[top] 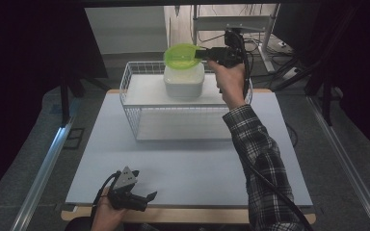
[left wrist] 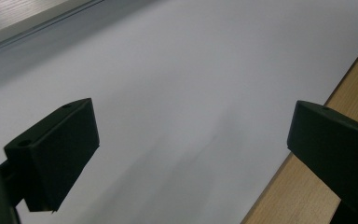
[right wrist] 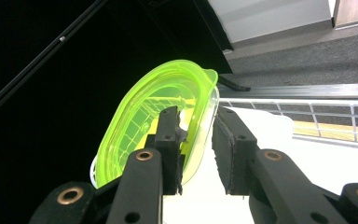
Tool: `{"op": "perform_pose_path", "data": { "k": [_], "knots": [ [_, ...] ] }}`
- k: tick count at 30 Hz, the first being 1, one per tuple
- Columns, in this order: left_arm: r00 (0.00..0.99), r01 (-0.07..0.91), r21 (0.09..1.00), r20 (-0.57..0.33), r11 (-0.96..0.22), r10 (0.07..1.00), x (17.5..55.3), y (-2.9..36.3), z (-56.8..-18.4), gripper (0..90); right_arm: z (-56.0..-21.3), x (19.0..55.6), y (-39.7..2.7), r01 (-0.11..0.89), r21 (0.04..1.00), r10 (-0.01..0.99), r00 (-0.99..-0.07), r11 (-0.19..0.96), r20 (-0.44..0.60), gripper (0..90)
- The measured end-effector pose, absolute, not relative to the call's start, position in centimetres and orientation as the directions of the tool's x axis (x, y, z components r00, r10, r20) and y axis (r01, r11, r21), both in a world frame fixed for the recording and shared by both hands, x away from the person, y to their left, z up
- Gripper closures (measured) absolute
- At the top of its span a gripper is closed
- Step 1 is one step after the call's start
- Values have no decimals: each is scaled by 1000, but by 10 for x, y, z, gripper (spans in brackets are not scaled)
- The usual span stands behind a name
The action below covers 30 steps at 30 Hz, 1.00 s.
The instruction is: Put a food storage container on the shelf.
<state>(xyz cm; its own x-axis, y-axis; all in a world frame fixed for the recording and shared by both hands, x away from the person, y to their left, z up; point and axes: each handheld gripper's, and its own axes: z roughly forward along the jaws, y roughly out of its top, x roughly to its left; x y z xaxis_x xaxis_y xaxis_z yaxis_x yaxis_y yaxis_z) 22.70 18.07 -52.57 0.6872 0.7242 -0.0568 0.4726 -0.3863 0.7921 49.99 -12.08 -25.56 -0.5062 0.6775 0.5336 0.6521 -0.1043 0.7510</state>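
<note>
The near half of the pale grey table mat [top: 183, 163] lies bare, so a hand can sweep across it freely from the wooden front edge [top: 197, 214] up to the white wire basket [top: 137, 94]. That basket spans the middle of the far side and blocks any low, level approach; its mesh walls allow entry from above only. Inside it, the white plastic tub [top: 183, 79] takes the centre, leaving room on the flat white shelf to its left. The translucent green oval lid [top: 181, 56] hangs tilted over the tub, covering the way down into it. Narrow strips of mat stay open on both sides of the basket. Dark curtains close in beyond the table's left and right.
</note>
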Motion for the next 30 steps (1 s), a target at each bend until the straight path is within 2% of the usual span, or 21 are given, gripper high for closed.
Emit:
{"op": "perform_pose_path", "data": {
  "k": [5, 12, 14, 15, 16, 17, 25, 30],
  "knots": [
    [689, 473, 791, -57, -389, 723, 227, 180, -526, 17, -257, 503, -121, 656, 746, 679, -498, -112, 540, 707],
    [689, 472, 790, -55, -391, 722, 227, 180, -526, 17, -259, 505, -120, 651, 753, 690, -502, -96, 522, 617],
    [689, 472, 790, -53, -392, 723, 227, 180, -526, 17, -259, 505, -120, 644, 759, 682, -512, -98, 522, 557],
    [689, 472, 790, -53, -392, 723, 227, 180, -526, 18, -259, 505, -120, 644, 759, 682, -512, -98, 522, 557],
    [689, 472, 789, -52, -393, 723, 227, 180, -526, 18, -258, 505, -120, 638, 764, 680, -520, -93, 517, 502],
    [689, 471, 790, -52, -393, 722, 227, 180, -526, 18, -258, 505, -120, 638, 764, 680, -520, -93, 517, 502],
    [690, 472, 789, -51, -394, 722, 227, 179, -526, 17, -258, 505, -118, 622, 782, 686, -553, -37, 472, 311],
    [690, 472, 788, -52, -394, 722, 227, 179, -526, 18, -258, 500, -118, 607, 795, 695, -572, 1, 435, 242]
  ]
}}
